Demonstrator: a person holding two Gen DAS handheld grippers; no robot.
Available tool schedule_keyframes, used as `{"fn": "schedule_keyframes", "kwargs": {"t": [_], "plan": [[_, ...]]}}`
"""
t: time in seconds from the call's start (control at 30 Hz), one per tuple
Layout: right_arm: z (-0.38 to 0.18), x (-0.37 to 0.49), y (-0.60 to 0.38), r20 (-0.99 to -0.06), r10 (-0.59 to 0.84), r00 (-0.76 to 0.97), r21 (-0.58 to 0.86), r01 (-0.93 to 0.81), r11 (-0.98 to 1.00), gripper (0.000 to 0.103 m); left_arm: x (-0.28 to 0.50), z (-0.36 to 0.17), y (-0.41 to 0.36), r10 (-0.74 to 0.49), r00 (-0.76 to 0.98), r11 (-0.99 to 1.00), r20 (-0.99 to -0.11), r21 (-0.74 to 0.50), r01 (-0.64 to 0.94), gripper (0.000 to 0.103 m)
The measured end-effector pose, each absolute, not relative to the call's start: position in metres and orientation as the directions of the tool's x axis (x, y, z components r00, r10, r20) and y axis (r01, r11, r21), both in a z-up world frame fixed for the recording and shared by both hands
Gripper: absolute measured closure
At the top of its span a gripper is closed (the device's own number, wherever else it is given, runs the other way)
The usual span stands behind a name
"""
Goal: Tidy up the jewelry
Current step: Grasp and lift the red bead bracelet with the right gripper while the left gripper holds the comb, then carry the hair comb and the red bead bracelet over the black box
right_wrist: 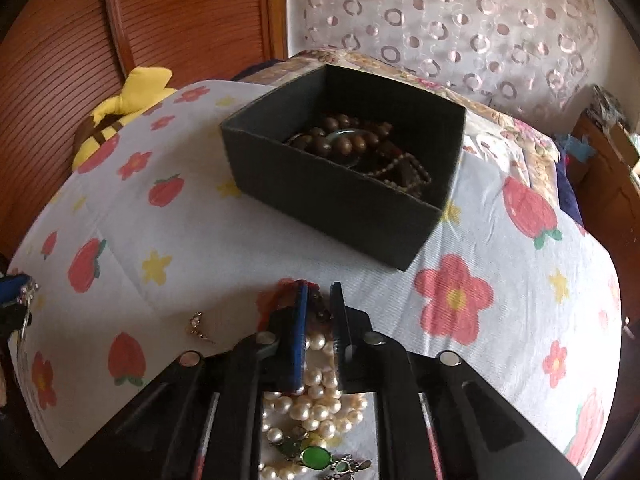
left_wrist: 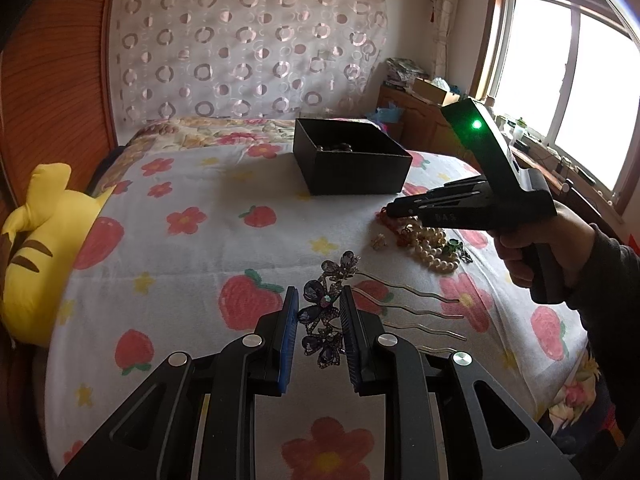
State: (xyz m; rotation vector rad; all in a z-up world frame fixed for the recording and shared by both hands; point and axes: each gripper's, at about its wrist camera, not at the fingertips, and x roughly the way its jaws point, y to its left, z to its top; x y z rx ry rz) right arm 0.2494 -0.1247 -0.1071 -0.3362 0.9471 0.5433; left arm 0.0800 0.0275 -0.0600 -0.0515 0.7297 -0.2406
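Left wrist view: left gripper [left_wrist: 319,312] narrow, pads clamped on purple flower hairpin [left_wrist: 323,316], prongs trailing right above bedsheet [left_wrist: 192,264]. Black box [left_wrist: 352,160] well beyond.

Right wrist view: right gripper [right_wrist: 319,304] narrow, tips down in pearl necklace [right_wrist: 316,396] (grip on anything: cannot tell). Small earring [right_wrist: 197,325] just left, box [right_wrist: 340,184] ahead holding brown beads [right_wrist: 340,140].

Left wrist: low over the bed [left_wrist: 192,240], facing the curtained wall.
Right wrist: close, steeply down.
Shared: black box [left_wrist: 352,160], bed.
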Motion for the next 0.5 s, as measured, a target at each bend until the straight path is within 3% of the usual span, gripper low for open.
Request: {"fn": "schedule_keyframes", "kwargs": {"t": [0.17,0.5], "plan": [[-0.095,0.230,-0.125,-0.795,0.297,0.529,-0.077,-0.574,0.815,0.095,0.080,-0.061,0.030,-0.233,0.722,0.972,-0.652,-0.131,0.195,0.083],[-0.014,0.166,-0.140,-0.602,0.404,0.689,-0.103,-0.569,0.816,0.095,0.080,-0.060,0.034,-0.227,0.728,0.974,-0.647,-0.133,0.185,0.083]]}}
